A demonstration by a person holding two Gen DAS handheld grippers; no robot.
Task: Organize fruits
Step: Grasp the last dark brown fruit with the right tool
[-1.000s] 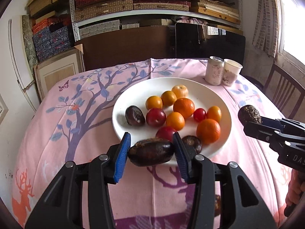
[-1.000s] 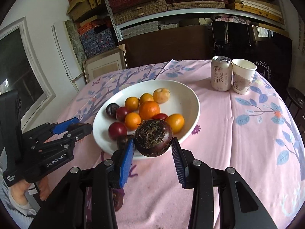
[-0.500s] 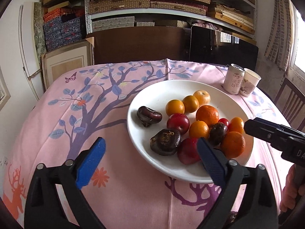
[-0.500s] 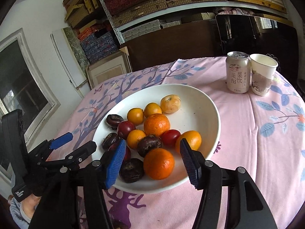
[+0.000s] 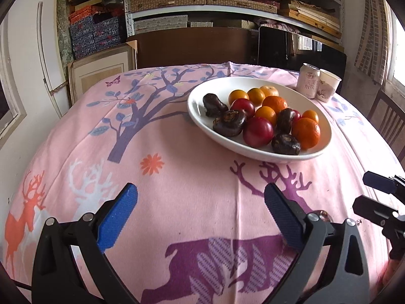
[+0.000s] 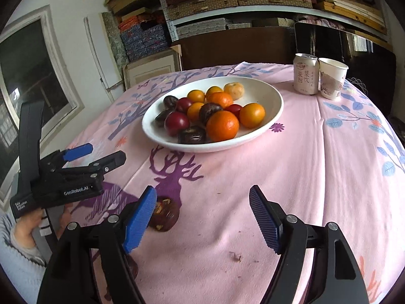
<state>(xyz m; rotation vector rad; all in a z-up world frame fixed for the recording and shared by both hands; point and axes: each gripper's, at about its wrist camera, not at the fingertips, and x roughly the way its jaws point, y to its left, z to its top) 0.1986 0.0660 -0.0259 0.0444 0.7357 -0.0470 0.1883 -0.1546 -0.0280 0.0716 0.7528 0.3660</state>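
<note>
Both dark fruits have left the grippers since 1 second ago and now lie in the white plate (image 5: 202, 116). The left gripper (image 5: 201, 215) hangs wide and empty above pink cloth (image 5: 177, 177). The right gripper (image 6: 202, 217), jaws just opening, holds nothing; a wrinkled dark fruit (image 6: 164, 214) lies beside its left pad.
</note>
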